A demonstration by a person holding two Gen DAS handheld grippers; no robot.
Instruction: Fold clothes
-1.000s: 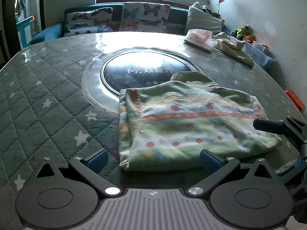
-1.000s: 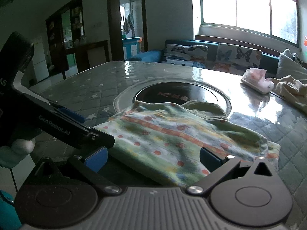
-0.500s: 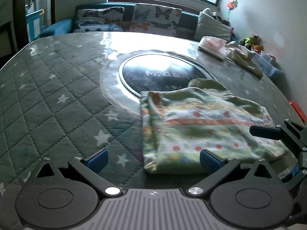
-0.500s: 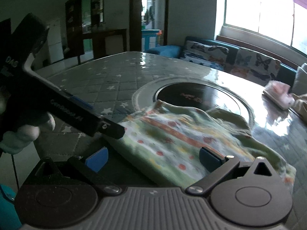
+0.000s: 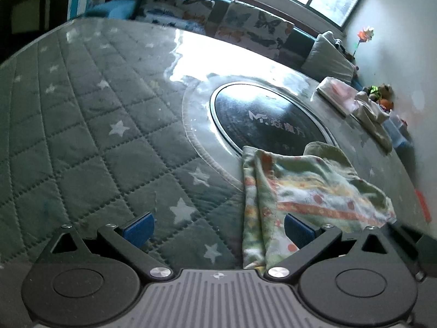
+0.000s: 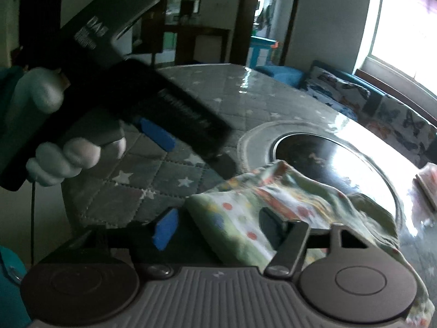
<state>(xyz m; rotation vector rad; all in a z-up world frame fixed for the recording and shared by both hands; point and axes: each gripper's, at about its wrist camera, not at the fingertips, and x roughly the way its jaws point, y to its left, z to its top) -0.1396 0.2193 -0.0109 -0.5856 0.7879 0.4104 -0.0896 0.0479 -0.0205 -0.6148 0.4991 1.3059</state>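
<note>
Both grippers shifted; garment now rumpled.

The bench wears a dull grey-green quilted cover stitched in diamonds and dotted with pale stars. Its round inset is glossy black with white lettering, ringed in silver. The garment is light green, banded in orange, yellow and white, with red-orange spots and what may be a blue one. Both the left gripper and the right gripper are black with bright blue pads. The hand wears a white glove. The cushions are pale with a butterfly print in orange and dark tones, on a teal sofa.
</note>
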